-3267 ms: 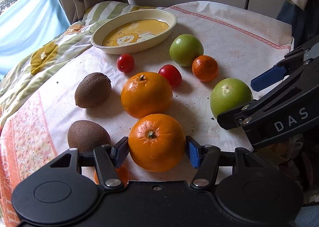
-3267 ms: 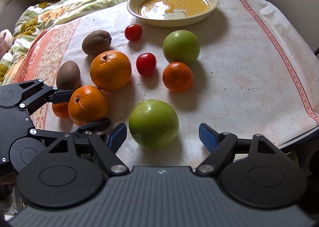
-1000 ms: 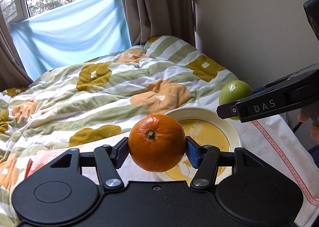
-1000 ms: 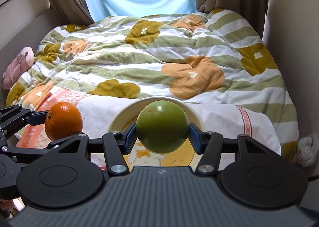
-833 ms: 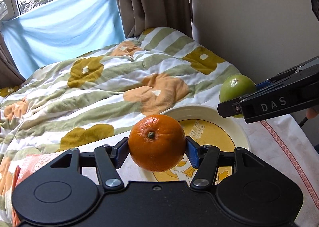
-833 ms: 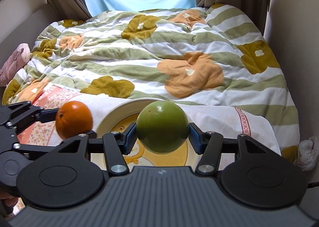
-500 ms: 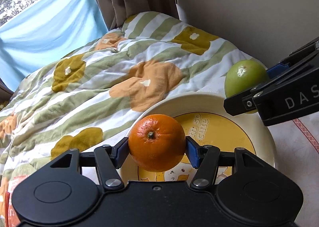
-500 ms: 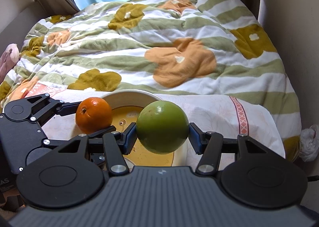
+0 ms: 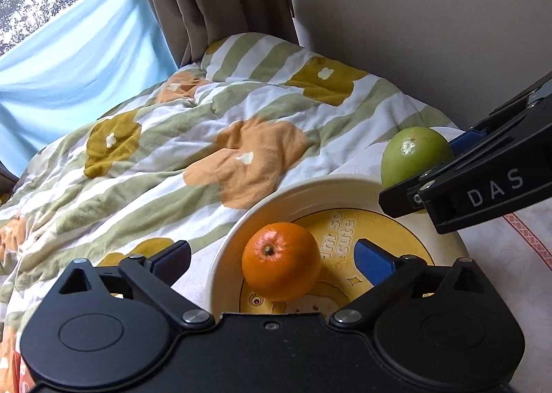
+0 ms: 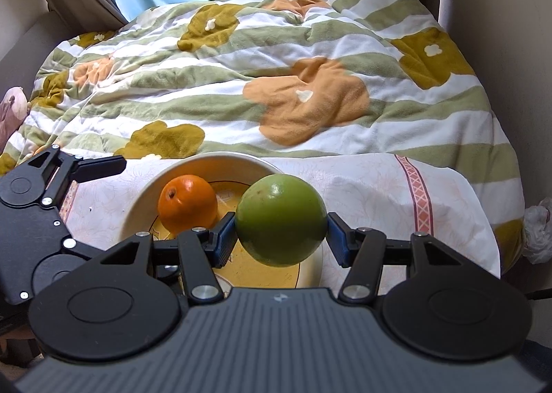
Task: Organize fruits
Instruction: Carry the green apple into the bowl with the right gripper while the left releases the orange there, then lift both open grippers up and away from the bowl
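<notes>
An orange [image 9: 281, 260] lies in the cream dish [image 9: 310, 190] with a yellow cartoon bottom. My left gripper [image 9: 272, 260] is open, its blue pads apart on either side of the orange, not touching it. My right gripper [image 10: 281, 229] is shut on a green apple [image 10: 281, 218] and holds it above the dish's right part. In the right wrist view the orange [image 10: 188, 205] sits in the left of the dish [image 10: 151, 189]. The apple [image 9: 415, 155] also shows in the left wrist view, beyond the dish's far right rim.
The dish stands on a white tablecloth with a red border [image 10: 419, 193] at the table's far edge. Behind it lies a bed with a striped flowered quilt [image 10: 276, 82], curtains and a window. A wall runs along the right side.
My left gripper has opened and let the orange go into the dish. My right gripper with the apple has moved lower and closer over the dish.
</notes>
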Demonstrator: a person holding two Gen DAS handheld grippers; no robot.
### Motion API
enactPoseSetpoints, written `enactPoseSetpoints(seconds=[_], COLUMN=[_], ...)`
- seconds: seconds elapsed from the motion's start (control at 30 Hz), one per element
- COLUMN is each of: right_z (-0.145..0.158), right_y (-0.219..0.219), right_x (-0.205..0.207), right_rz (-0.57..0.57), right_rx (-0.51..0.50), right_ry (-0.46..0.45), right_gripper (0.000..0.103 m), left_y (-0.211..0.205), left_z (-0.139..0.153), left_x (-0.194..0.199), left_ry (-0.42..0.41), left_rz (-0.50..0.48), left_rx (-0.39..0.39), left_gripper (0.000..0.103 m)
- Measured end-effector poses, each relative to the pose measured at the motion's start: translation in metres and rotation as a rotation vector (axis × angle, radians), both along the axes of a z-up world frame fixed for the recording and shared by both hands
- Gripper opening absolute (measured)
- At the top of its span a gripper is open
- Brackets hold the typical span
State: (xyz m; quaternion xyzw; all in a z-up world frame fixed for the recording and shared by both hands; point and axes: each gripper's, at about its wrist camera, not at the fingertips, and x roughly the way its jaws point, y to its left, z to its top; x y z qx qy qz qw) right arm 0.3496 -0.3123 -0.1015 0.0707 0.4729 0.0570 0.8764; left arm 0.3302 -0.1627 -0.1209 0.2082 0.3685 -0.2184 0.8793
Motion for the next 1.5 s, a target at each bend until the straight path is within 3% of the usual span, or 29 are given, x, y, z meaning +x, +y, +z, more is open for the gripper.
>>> enactPoseSetpoints(seconds=[0.37, 0.83, 0.9, 0.97, 1.5], right_z=[-0.003, -0.038, -0.039, -0.035, -0.014], right_y=[0.021, 0.044, 0.046, 0.049, 0.04], right_x=[0.0, 0.004, 0.002, -0.003, -0.019], right_rz=[0.095, 0.236, 0.236, 0.248, 0.23], right_rx=[-0.029, -0.137, -0.154, -0.176, -0.117], right_ry=[-0.047, -0.084, -0.102, -0.148, -0.196], right_gripper=[0.07, 0.07, 0.074, 0.103, 0.103], left_y=[0.032, 0.049, 0.049, 0.05, 0.056], left_z=[0.024, 0.02, 0.02, 0.021, 0.033], left_x=[-0.027, -0.032, -0.033, -0.035, -0.051], left_ry=[0.024, 0.036, 0.04, 0.043, 0.035], left_rz=[0.102, 0.148, 0.149, 0.151, 0.173], left_rx=[-0.067, -0.074, -0.073, -0.073, -0.085], left_gripper=[0.102, 0.102, 0.102, 0.102, 0.102])
